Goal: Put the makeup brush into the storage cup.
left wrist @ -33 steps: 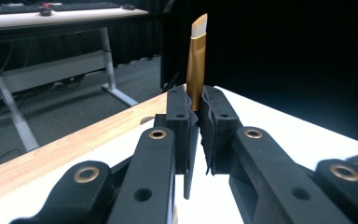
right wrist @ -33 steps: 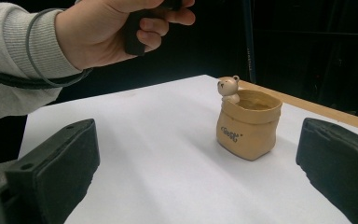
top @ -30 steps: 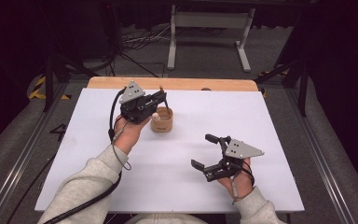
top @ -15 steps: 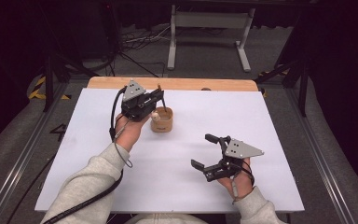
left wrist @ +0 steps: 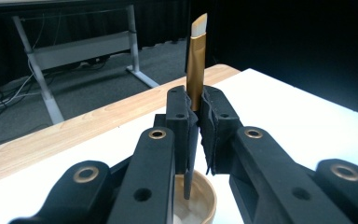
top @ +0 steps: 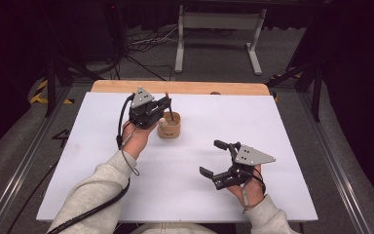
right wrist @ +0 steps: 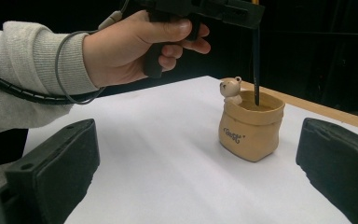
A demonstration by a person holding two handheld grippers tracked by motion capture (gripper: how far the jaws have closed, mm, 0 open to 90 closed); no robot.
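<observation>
a makeup brush [left wrist: 196, 65] is clamped between the pads of the left gripper [top: 164, 108], which is held over the far-left part of the white table [top: 272, 126]. the brush is held upright: in the left gripper view its gold ferrule and pale bristle tip are seen above the jaws, while the dark handle runs straight down below them into the mouth of the small tan pot [top: 169, 126]. in the right gripper view the handle's lower end [right wrist: 256, 70] is seen inside the pot's rim, toward its far side, with the little bear figure [right wrist: 231, 89] on the rim just to its left. whether the end rests on the bottom cannot be told.

so the long axis of the brush is vertical and is lined up with the opening; the pot lies directly beneath the left gripper, not beside it. the coming move is judged to be a straight descent and release, with no sideways shift wanted, lest the handle catch the rim or the bear.

the right gripper [top: 216, 158] is held wide open and empty, low over the near-right part of the table, well apart from the pot, which stands to its far left. the left hand [top: 135, 139] is clearly the nearer one.
</observation>
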